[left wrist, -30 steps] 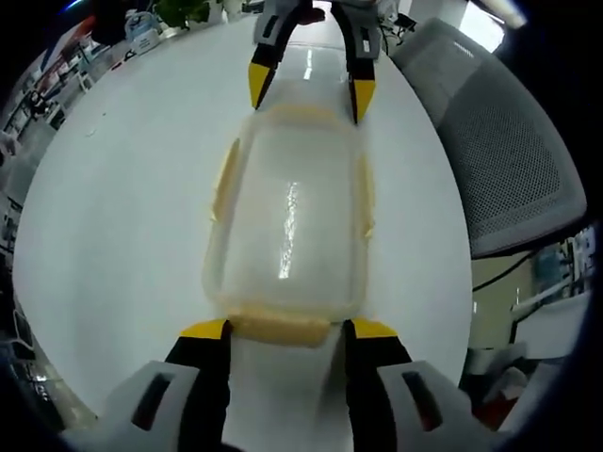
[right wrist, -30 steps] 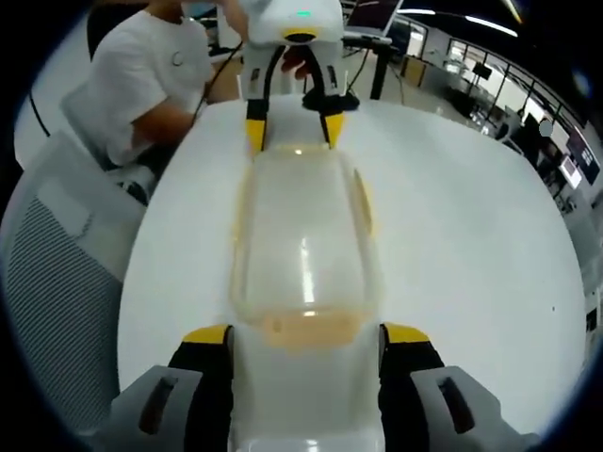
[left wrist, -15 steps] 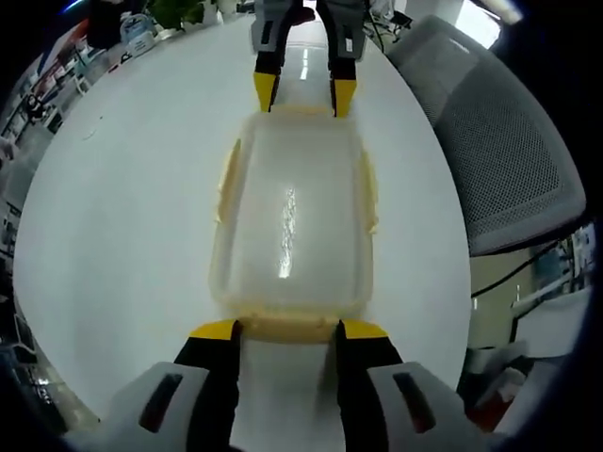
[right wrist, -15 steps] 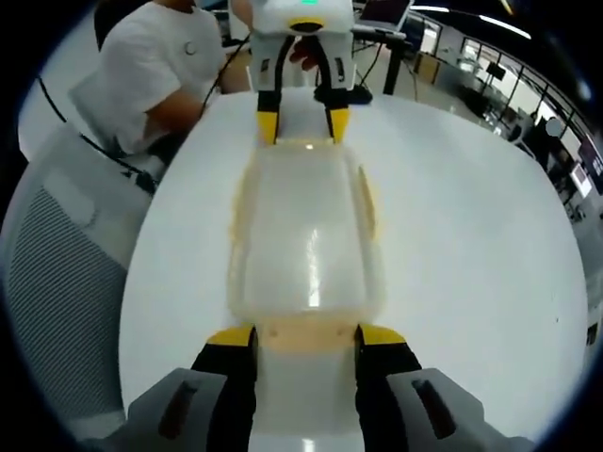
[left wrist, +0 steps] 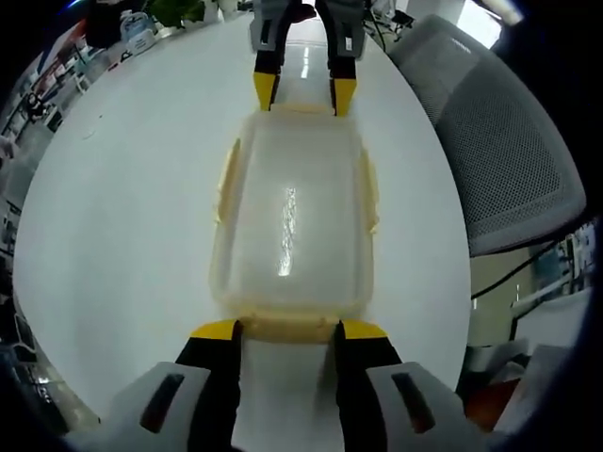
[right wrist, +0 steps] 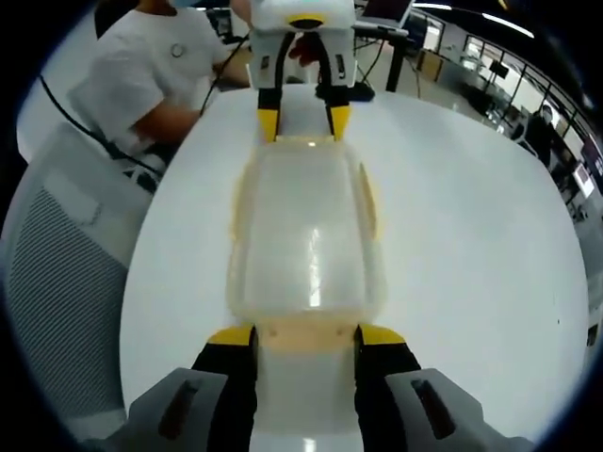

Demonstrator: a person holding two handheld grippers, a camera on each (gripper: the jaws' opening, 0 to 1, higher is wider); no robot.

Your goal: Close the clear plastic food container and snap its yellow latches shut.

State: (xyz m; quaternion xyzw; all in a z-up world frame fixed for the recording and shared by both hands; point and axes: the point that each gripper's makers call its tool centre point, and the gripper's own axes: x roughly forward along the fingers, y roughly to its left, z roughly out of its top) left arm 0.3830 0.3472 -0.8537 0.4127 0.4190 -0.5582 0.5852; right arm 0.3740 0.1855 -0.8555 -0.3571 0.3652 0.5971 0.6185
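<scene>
- Container (left wrist: 292, 217): clear plastic food box, lid seated on top, lying lengthwise in the middle of the white bench (left wrist: 113, 217), between the two tools.
- Latches: a pale yellow one on each end and each long side. The near end latch (left wrist: 287, 327) in the left gripper view sits between that tool's jaws; the side latch (left wrist: 224, 179) looks slightly flared out, though whether it is snapped cannot be told.
- Left hand-held gripper (left wrist: 287, 330): jaws partly closed, tips bracketing the end latch, at or touching its two edges.
- Right hand-held gripper (right wrist: 304, 335): same posture at the opposite end, tips against the latch (right wrist: 303, 331) there, jaws not fully shut.
- Step in hand, as judged: lid already down; both end latches being pressed or about to be pressed home together.
- Next move calls for: even downward and inward pressure at both ends so the box does not slide, then attention to the long-side latches.
- Surroundings: grey mesh chair (left wrist: 509, 141) beside the bench; a seated person in white (right wrist: 151, 75) at the far side.
</scene>
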